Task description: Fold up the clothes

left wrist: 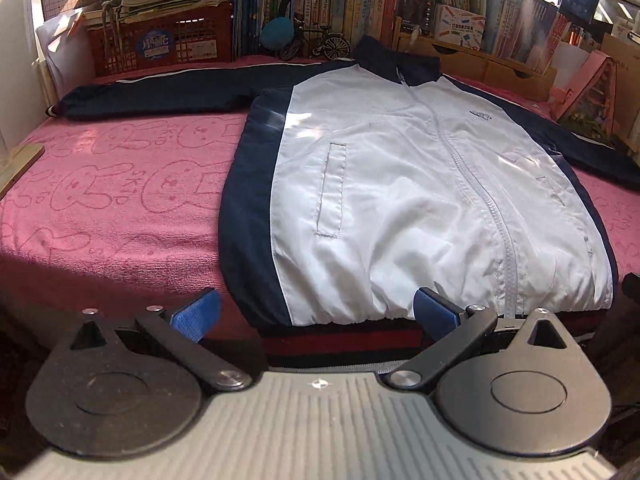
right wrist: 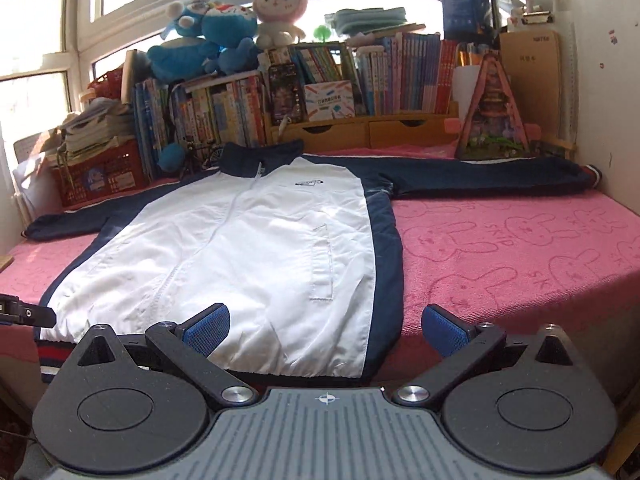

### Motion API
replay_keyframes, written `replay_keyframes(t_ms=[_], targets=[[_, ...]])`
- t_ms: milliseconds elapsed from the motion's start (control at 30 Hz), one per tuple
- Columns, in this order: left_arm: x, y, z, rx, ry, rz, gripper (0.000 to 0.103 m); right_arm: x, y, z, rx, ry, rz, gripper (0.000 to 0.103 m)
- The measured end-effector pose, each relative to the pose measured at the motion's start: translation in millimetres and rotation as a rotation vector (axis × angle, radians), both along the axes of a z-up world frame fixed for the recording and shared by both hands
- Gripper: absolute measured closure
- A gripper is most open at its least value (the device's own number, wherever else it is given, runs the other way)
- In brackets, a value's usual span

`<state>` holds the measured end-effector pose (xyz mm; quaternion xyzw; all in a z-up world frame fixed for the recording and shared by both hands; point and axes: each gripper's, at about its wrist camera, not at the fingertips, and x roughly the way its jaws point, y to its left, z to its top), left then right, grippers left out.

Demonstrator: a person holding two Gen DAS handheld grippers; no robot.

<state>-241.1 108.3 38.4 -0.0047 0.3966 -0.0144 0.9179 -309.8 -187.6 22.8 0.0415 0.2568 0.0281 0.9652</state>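
Observation:
A white and navy zip jacket [left wrist: 420, 184] lies flat, front up, on the pink rabbit-print blanket [left wrist: 100, 200], both sleeves spread out sideways. Its striped red and navy hem hangs at the near edge. My left gripper [left wrist: 316, 314] is open just before the hem's left half, with nothing between its blue pads [left wrist: 196, 316]. In the right wrist view the same jacket [right wrist: 240, 248] fills the left and middle. My right gripper [right wrist: 326, 330] is open at the jacket's right bottom corner, empty. The left gripper's black tip [right wrist: 28, 314] shows at the far left.
Books [right wrist: 400, 76] and wooden drawers [right wrist: 360, 130] line the back. A red crate [left wrist: 160, 42] stacked with papers stands back left, a model bicycle [left wrist: 320, 44] beside it. Plush toys [right wrist: 224, 36] top the books. A pink triangular house model [right wrist: 496, 112] stands back right by the wall.

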Motion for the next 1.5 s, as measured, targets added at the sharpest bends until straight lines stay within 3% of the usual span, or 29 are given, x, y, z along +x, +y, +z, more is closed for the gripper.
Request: replay_keyframes(t_ms=[133,267,433,733,933,1100,1300,1500], targets=[[-12,-19,-8,0.083,-0.032,-0.013,0.000,-6,30,-6,-0.070,0.024,0.102,0.000],[-15,-21,-12,0.066,-0.012,0.016,0.000,-17,38,-13,-0.048,0.065,0.141,0.000],[-15,-19,-20,0.035,0.050,0.059,0.000,-25,42,-15,-0.126,0.049,0.125,0.000],[-32,-27,-29,0.043,0.096,0.077,0.000,-28,37,-30,-0.077,0.109,0.100,0.000],[-60,-34,-16,0.015,0.032,0.069,0.000,-43,32,-24,-0.059,0.115,0.092,0.000],[-84,-39,7,-0.015,-0.028,0.030,0.000,-68,25,0,-0.074,0.145,0.110,0.000],[-91,-42,26,0.004,-0.074,-0.005,0.000,-74,6,33,0.052,0.158,0.115,0.000],[-93,-38,26,0.009,-0.077,0.004,0.000,-72,6,30,0.041,0.183,0.090,0.000]])
